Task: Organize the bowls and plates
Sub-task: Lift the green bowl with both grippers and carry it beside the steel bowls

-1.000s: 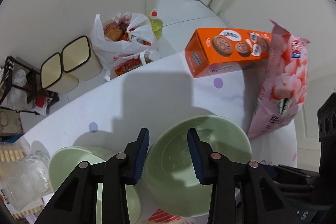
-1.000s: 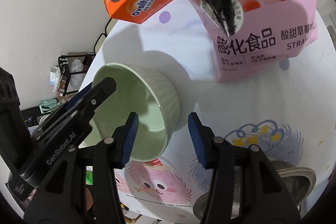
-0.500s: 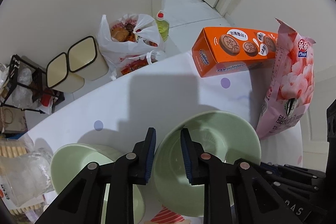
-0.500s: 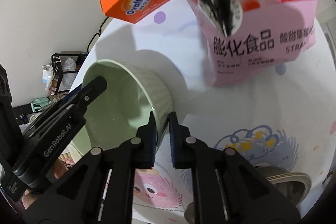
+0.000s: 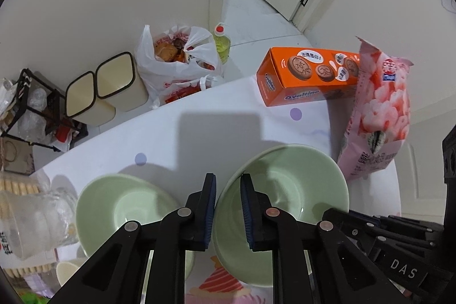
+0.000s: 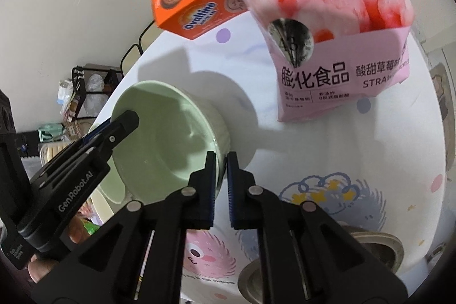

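White table (image 5: 216,133): both tongs grip one green bowl (image 5: 285,190) by opposite rims, left gripper (image 5: 227,207) closing further, right gripper (image 6: 221,184) clamped; second bowl (image 5: 119,204) just beside

Round bench (image 5: 199,133) with a cartoon-print cloth, and sitting on it: orange biscuit box (image 5: 307,79), pink snack bag (image 5: 379,116), two green bowls (image 5: 285,184), a metal bowl (image 6: 370,255).

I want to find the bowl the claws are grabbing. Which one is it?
Look at the white table with the orange biscuit box and pink snack bag. Two pale green bowls sit side by side near its front edge. It is the deeper ribbed bowl next to the pink bag, with a black claw pinching its rim on each side.
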A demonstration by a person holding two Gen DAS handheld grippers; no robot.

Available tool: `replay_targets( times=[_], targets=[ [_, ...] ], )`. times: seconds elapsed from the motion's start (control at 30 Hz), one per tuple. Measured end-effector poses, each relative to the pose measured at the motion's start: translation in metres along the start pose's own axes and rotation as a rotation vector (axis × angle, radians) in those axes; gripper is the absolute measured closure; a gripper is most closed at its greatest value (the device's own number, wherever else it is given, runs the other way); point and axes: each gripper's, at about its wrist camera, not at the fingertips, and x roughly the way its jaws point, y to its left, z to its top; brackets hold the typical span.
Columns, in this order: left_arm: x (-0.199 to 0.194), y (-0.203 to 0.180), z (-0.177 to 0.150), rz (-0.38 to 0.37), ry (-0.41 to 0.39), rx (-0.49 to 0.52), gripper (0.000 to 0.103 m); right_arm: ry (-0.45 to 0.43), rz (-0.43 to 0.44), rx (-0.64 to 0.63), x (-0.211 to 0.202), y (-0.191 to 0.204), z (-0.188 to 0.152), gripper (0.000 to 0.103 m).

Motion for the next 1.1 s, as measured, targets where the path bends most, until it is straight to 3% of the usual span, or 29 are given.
replay_targets(
  times=[0.37, 0.9, 1.1],
  targets=[
    [-0.038, 0.021, -0.050, -0.002, -0.041, -0.046, 0.087, 0.023, 0.002, -0.111, -0.007, 0.026, -0.037, 0.094],
    [-0.080, 0.060, -0.194, -0.011, -0.050, -0.125, 0.089, 0.076, -0.038, -0.226, 0.003, 0.048, -0.152, 0.094],
    [-0.075, 0.062, -0.230, -0.016, -0.036, -0.129, 0.090, 0.081, -0.062, -0.239, 0.006, 0.040, -0.190, 0.094]
  ],
)
